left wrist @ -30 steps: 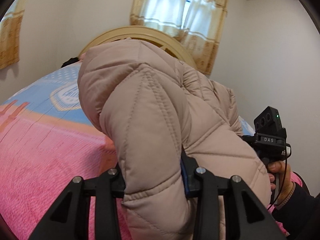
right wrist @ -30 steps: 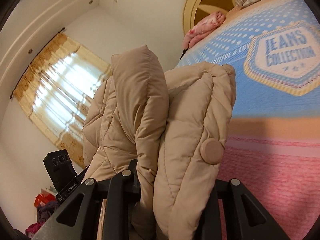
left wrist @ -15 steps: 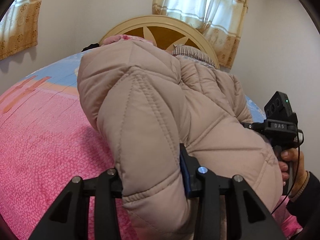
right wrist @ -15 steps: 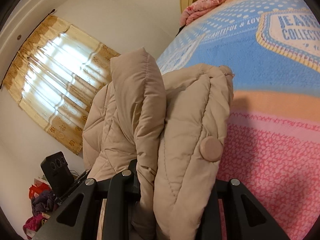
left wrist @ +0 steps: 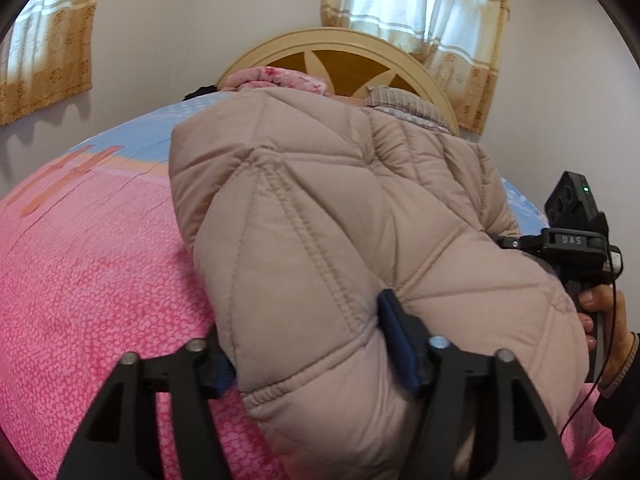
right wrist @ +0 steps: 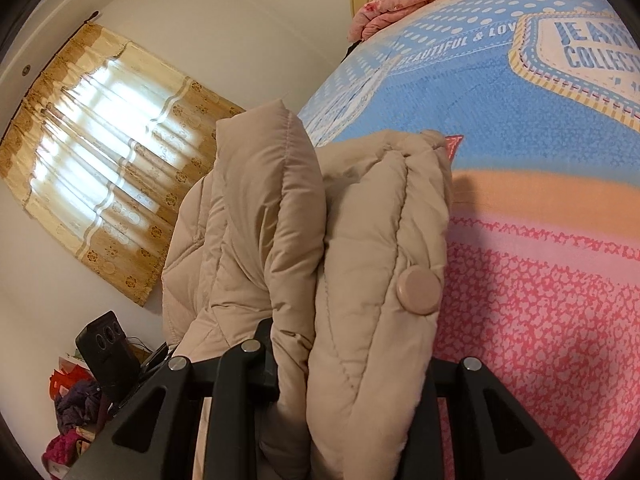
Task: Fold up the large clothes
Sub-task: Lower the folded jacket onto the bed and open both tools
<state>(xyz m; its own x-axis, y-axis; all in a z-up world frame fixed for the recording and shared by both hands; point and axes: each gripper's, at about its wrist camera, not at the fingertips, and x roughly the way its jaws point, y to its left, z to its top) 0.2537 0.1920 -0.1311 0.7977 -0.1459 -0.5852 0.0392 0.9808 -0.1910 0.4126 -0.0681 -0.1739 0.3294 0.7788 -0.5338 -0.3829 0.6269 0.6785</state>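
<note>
A beige quilted puffer jacket (left wrist: 320, 240) is held bunched over the bed. My left gripper (left wrist: 312, 352) is shut on a thick fold of it near the hem. My right gripper (right wrist: 344, 364) is shut on folded layers of the jacket (right wrist: 280, 240), beside a round snap button (right wrist: 418, 290). In the left wrist view the right gripper (left wrist: 576, 240) shows at the right edge of the jacket, held by a hand. In the right wrist view the left gripper's black body (right wrist: 108, 344) shows at lower left. The fingertips of both are buried in fabric.
The bed (left wrist: 80, 280) has a pink and blue cover (right wrist: 540, 280) with a "JEANS COLLECTION" badge. A folded pink blanket (left wrist: 276, 78) and a pillow lie by the round wooden headboard (left wrist: 332, 44). Curtained windows (right wrist: 100, 152) are behind. Clothes (right wrist: 68, 412) are piled on the floor.
Both grippers have lowered the jacket toward the bed and tipped forward. More of the headboard and bed surface shows. The grips are unchanged.
</note>
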